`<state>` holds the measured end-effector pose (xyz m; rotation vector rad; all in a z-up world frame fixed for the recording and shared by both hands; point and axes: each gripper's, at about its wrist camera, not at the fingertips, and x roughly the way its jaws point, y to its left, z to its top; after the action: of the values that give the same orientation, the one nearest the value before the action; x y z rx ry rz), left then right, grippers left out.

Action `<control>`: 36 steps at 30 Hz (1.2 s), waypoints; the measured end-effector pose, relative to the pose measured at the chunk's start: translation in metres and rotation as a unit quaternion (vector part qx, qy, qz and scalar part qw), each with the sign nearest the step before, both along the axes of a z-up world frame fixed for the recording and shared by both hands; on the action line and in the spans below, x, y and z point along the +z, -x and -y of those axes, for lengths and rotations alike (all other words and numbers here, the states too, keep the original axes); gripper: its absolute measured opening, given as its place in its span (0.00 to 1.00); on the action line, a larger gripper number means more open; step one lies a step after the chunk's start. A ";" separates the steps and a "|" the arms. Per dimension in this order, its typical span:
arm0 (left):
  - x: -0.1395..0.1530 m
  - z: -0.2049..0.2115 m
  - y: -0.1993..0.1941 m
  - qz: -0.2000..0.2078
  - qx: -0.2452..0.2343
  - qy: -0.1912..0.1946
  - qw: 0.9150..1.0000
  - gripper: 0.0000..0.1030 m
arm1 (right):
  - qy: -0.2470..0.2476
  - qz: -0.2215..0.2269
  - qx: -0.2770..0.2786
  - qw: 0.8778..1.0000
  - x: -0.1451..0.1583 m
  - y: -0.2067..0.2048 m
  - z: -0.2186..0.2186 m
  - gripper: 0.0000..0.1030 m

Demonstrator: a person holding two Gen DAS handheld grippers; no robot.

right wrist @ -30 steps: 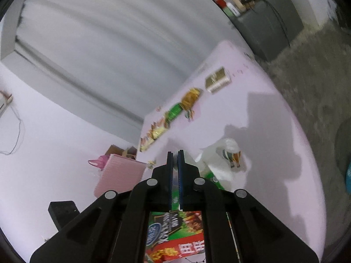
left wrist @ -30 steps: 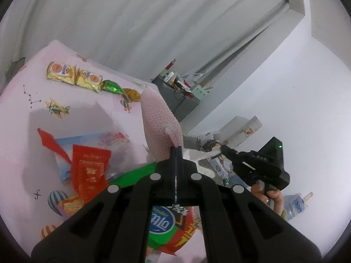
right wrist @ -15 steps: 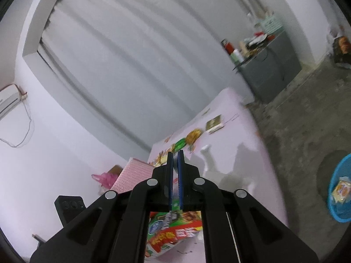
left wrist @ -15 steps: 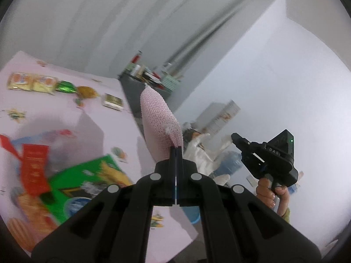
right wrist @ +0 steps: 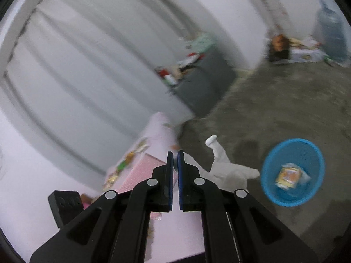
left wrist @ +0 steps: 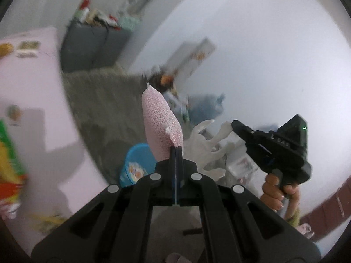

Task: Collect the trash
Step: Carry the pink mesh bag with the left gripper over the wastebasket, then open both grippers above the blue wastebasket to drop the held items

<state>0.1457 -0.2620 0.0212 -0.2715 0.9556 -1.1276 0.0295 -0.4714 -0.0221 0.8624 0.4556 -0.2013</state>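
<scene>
I have my left gripper (left wrist: 176, 151) pinched tight on the lower corner of a pink foam net sleeve (left wrist: 159, 122), jaws fully together on it. Held by one end like this, the sleeve stands up from the tips, long axis running toward 11 o'clock, its free pointed end uppermost. Gripping the corner keeps the bulk of it clear of my view.

My right gripper (right wrist: 175, 153) has its jaws nearly together, a thin slit between them; a white crumpled glove-like piece (right wrist: 223, 166) sticks out toward 1 o'clock beside the tips, but I cannot tell whether it is actually pinched.

The blue basket (right wrist: 292, 172) sits on the floor at about 3 o'clock in the right view, one wrapper already inside. I judge both pieces are being carried off the pink desk (left wrist: 28, 92) toward it.
</scene>
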 end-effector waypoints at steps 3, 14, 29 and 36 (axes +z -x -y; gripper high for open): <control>-0.026 0.055 0.005 -0.005 -0.036 -0.039 0.999 0.00 | -0.034 -0.019 -0.036 0.999 -0.038 0.017 0.035 0.04; -0.123 0.207 0.010 -0.032 -0.112 -0.147 0.982 0.00 | -0.098 -0.101 -0.122 0.983 -0.147 0.009 0.117 0.05; -0.125 0.197 0.006 -0.039 -0.085 -0.168 0.981 0.44 | -0.104 -0.132 -0.136 0.976 -0.158 0.033 0.092 0.37; -0.066 0.127 0.017 -0.020 -0.056 -0.131 0.990 0.55 | -0.066 -0.110 -0.085 0.988 -0.115 0.025 0.045 0.63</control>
<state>0.1286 -0.3888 -0.0447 -0.0273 1.1541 -1.0863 0.0050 -0.5165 -0.1367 1.0147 0.6071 -0.4301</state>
